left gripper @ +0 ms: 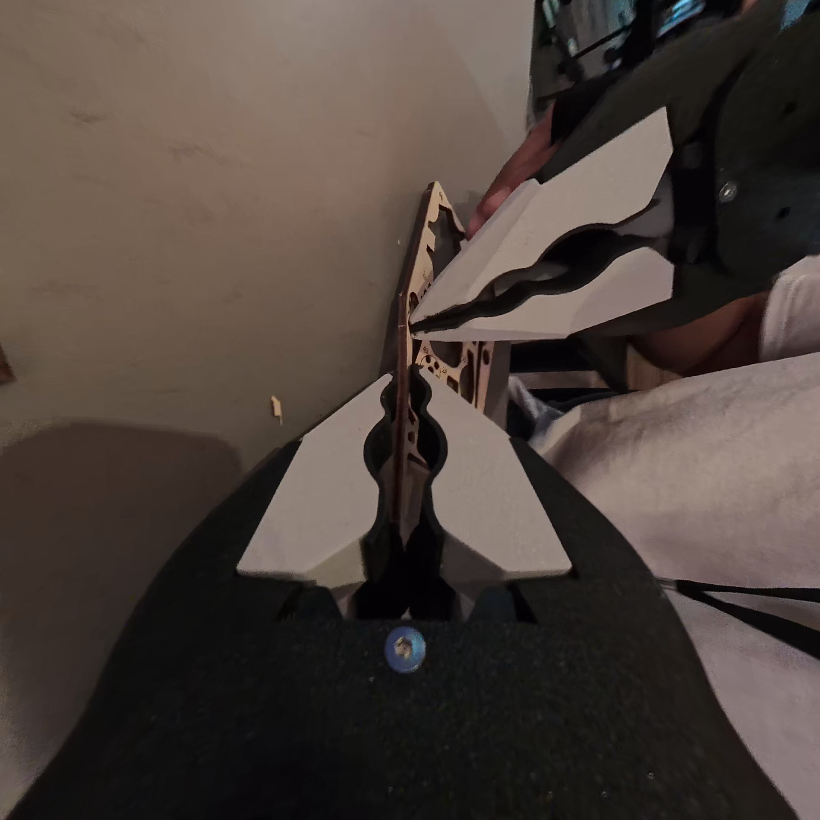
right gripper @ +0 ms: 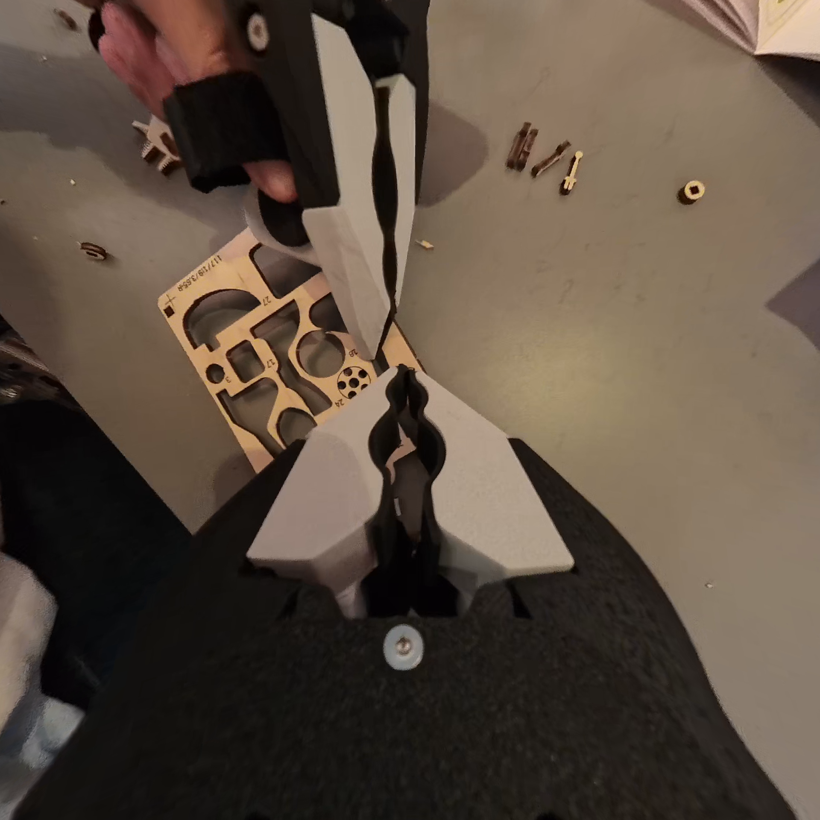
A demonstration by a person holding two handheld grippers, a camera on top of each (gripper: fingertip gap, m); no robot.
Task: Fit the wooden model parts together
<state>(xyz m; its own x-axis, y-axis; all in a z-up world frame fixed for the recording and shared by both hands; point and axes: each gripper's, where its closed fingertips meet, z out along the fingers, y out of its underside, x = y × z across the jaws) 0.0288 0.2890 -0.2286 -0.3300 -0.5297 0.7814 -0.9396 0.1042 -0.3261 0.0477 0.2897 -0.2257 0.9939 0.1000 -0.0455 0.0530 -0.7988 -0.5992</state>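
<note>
A laser-cut wooden sheet [right gripper: 248, 337] with several cut-out holes is tilted up off the grey table [right gripper: 577, 355]. My left gripper [left gripper: 404, 372] is shut on the sheet [left gripper: 437, 213], which runs edge-on between its fingers. In the right wrist view it [right gripper: 379, 350] comes down from the top onto the sheet's right edge. My right gripper [right gripper: 401, 370] is shut, its tips at the sheet's near right corner. In the left wrist view it [left gripper: 412, 328] comes in from the upper right, with its tips against the sheet's face. Whether it pinches a part there is hidden.
Loose wooden parts lie on the table: dark slotted pieces [right gripper: 521, 146], a small pin [right gripper: 572, 171], a ring [right gripper: 691, 191], toothed pieces [right gripper: 155, 146]. A paper sheet [right gripper: 776, 31] is at the far right. The person's light trouser leg [left gripper: 665, 466] is close on the right. Left and right tips are no more than a few centimetres apart.
</note>
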